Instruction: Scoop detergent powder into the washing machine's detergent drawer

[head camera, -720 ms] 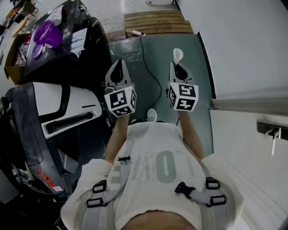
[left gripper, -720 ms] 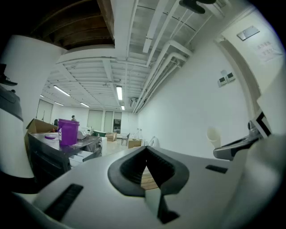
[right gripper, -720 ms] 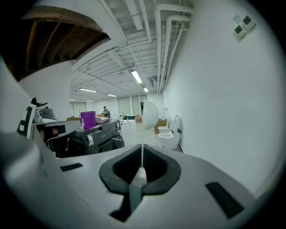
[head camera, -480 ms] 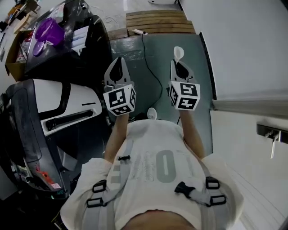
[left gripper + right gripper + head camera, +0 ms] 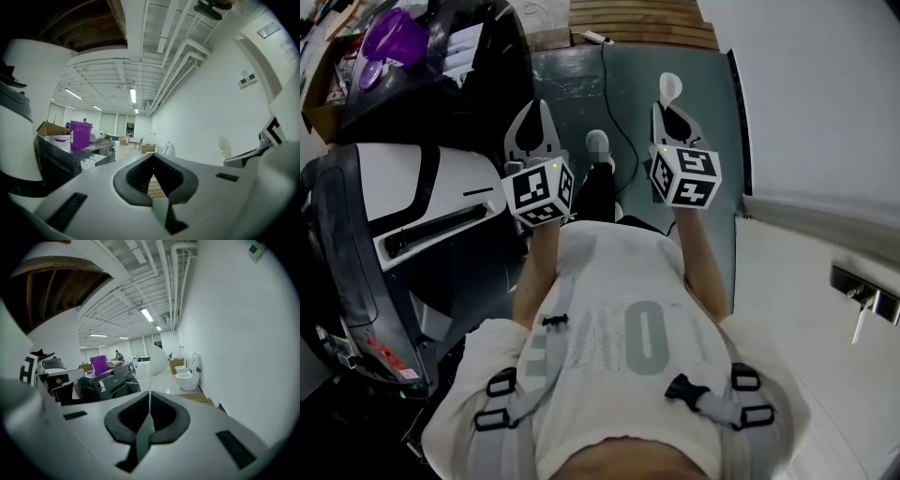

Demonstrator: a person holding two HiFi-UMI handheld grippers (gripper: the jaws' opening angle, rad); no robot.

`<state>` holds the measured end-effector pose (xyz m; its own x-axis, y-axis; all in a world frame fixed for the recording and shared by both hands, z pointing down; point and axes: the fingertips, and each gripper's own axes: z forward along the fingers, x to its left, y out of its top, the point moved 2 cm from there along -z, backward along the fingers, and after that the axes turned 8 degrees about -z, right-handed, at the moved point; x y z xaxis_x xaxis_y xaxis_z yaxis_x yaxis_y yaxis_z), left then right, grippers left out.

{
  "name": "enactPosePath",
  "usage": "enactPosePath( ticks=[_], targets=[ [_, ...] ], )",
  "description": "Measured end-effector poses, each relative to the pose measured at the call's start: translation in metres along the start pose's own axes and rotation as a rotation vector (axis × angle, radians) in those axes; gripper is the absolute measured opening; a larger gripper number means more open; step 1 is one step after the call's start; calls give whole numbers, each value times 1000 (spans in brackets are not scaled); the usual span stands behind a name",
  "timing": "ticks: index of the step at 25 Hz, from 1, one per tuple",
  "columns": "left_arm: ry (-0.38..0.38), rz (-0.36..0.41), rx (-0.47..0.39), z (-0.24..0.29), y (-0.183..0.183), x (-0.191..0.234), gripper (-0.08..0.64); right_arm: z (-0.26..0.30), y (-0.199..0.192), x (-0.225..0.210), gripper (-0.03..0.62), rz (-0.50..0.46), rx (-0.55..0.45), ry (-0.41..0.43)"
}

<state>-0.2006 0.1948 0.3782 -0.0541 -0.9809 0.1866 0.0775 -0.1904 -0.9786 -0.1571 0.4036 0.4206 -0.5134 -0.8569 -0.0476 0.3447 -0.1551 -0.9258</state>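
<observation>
Head view: right gripper [image 5: 673,120] jaws pinch a white scoop [image 5: 670,87], left gripper [image 5: 533,117] closed, empty; jolts could twist it loose.

White wall [image 5: 243,333], ceiling pipes [image 5: 180,54], 1 strip light [image 5: 132,95]; grey-green floor [image 5: 562,84], wooden slats [image 5: 642,23], toilet [image 5: 189,376].

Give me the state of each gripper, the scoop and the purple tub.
left gripper: jaws shut, empty.
right gripper: jaws shut on the scoop.
scoop: held by its handle, bowl beyond the jaws.
purple tub: upright, lid beside it.
</observation>
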Motion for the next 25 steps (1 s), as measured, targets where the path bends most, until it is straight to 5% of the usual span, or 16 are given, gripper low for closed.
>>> enactPosePath(
  ticks=[7,14,25],
  targets=[
    [44,-11,-35,61,-8,22,20,69,3,-11,-3,-62,14,60],
    [171,-23,-70,134,13,61,20,169,48,-17,-2,-170,30,165],
    [501,-50,-162,213,75,140,20,326,161,33,3,-417,34,540]
  ],
)
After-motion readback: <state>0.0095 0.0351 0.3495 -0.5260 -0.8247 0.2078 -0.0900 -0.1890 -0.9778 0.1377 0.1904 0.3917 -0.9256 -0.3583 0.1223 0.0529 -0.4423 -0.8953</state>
